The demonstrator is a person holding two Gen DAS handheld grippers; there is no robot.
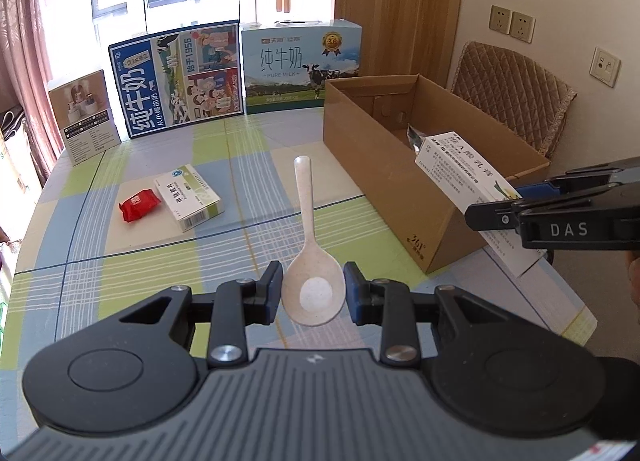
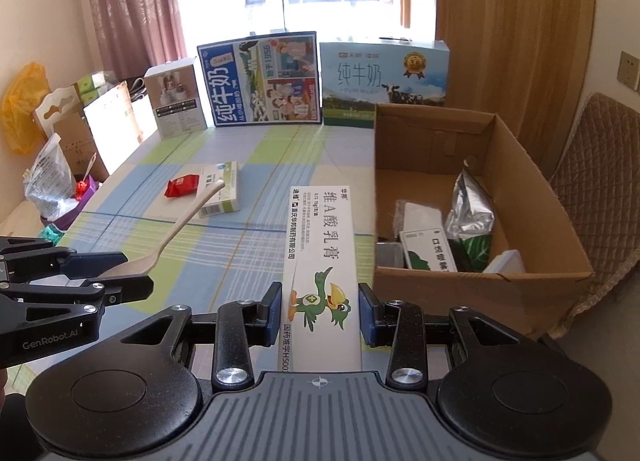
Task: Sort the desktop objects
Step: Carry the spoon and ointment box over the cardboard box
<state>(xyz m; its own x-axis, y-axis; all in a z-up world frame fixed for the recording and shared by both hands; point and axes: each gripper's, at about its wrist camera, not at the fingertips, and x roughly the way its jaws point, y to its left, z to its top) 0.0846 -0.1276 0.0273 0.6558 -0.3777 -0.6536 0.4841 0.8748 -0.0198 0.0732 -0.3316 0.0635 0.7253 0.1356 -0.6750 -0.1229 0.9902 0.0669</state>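
Left claw (image 1: 313, 288): clamped on the bowl of a beige spoon (image 1: 309, 253), handle pointing away, lifted above the worktop (image 1: 100, 293).
Right claw (image 2: 319, 313): clamped on a long white ointment carton (image 2: 320, 261) with a green bird print, carried above the worktop just beside the cardboard box (image 2: 532, 197).
Cardboard box: open, at the worktop's right edge; inside lie a silver foil pouch (image 2: 468, 209), a white-green carton (image 2: 428, 253) and other small packs.
Red packet (image 1: 138, 204): on the worktop toward its left edge, touching a white-green medicine box (image 1: 190, 197).
Far edge: two milk cartons (image 1: 184, 77) and a small white box (image 1: 86, 115) stand upright.
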